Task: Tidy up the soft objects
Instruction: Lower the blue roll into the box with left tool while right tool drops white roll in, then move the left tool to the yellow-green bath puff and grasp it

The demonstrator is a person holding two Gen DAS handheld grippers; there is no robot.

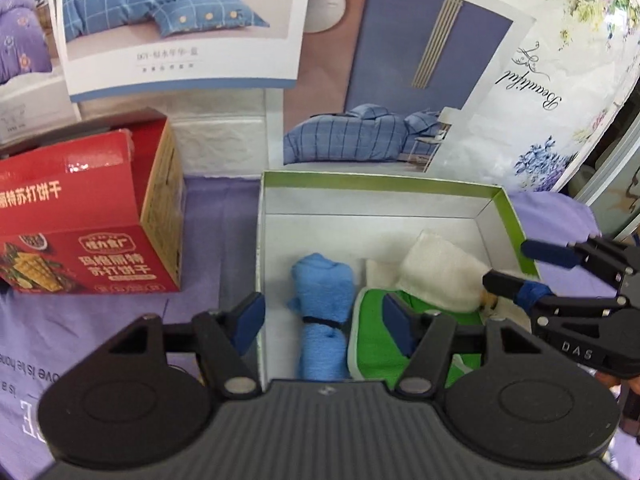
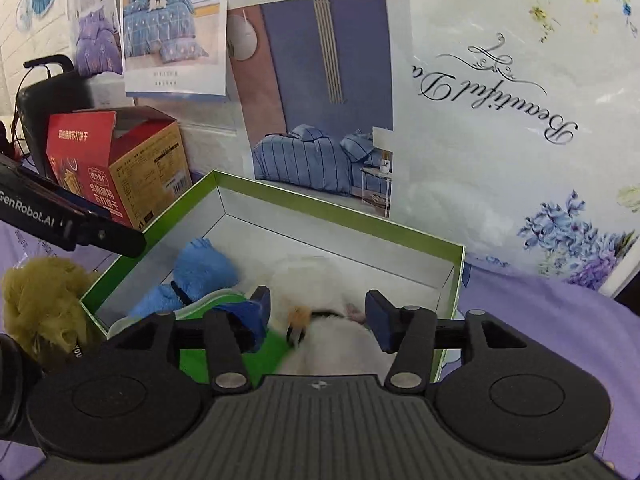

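Both black two-finger grippers, left [image 1: 322, 322] and right [image 2: 318, 316], hover open and empty over the green-rimmed cardboard box [image 1: 516, 216]; best lifted clear without snagging the rolled blue towel [image 1: 322, 308] inside.

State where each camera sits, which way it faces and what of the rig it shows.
Left wrist: on the left hand-held gripper, looking down into the open box at the blue roll; its fingers stand open, and the right hand-held gripper shows at right.
Right wrist: on the right hand-held gripper, facing the box from its right side over a white plush; fingers open.
Shared: box, blue roll, green cloth, red carton.
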